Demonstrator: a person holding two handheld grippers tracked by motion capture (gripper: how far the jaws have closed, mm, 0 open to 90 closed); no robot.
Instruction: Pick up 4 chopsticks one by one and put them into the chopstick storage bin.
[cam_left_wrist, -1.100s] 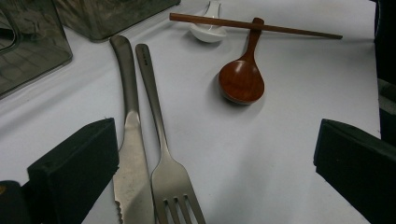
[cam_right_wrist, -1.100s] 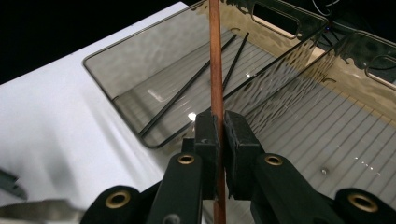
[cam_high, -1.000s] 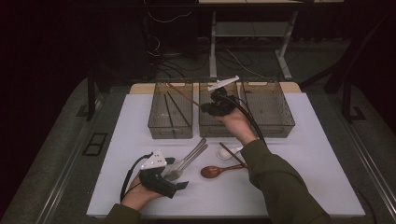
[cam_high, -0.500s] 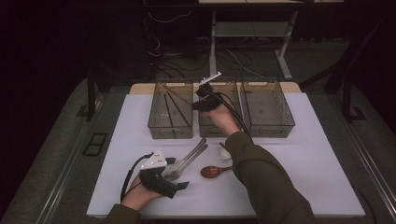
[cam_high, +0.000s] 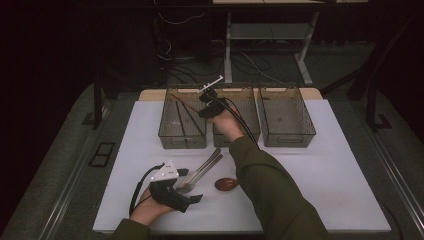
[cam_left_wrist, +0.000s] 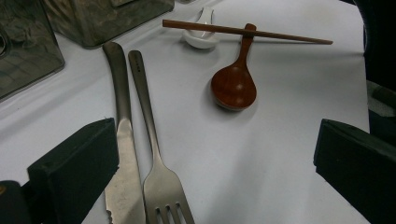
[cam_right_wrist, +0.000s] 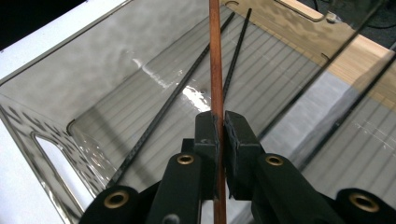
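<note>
Chopstick: brown wooden chopstick (cam_right_wrist: 215, 56) pinched between the black jaws of the right gripper (cam_high: 209, 106), now hanging over the left bin (cam_high: 182, 142); a second ago hovered over the middle bin (cam_high: 236, 136), so carried sideways toward the far-left corner of the table.

Right gripper: clamped tight on the stick, tip pointing down into the bin.

Left bin contents: two black chopsticks (cam_right_wrist: 187, 93) already lying on the ribbed floor, so looks like the chopstick bin.

Meaning for the job: sorting cutlery by type, probably; transport about done, release over the left bin likely next.

Left gripper: left gripper (cam_high: 172, 192) parked near the front-left edge of the table, jaws wide apart, gripping nothing, same spot as before.

Still on the table: steel knife (cam_left_wrist: 122, 140) and fork (cam_left_wrist: 156, 158) side by side near the left gripper, wooden spoon (cam_left_wrist: 233, 86) just beside them, second wooden chopstick (cam_left_wrist: 280, 35) resting across the spoon's handle, small white ceramic spoon (cam_left_wrist: 201, 36) at the stick's far end.

Right bin: right bin (cam_high: 285, 137) at the far edge, contents hard to tell.

Surface: white table (cam_high: 330, 170), bins lined up along the far edge.

Room: dark, grey carpet, cables and metal desk legs (cam_high: 305, 65) behind the table.
</note>
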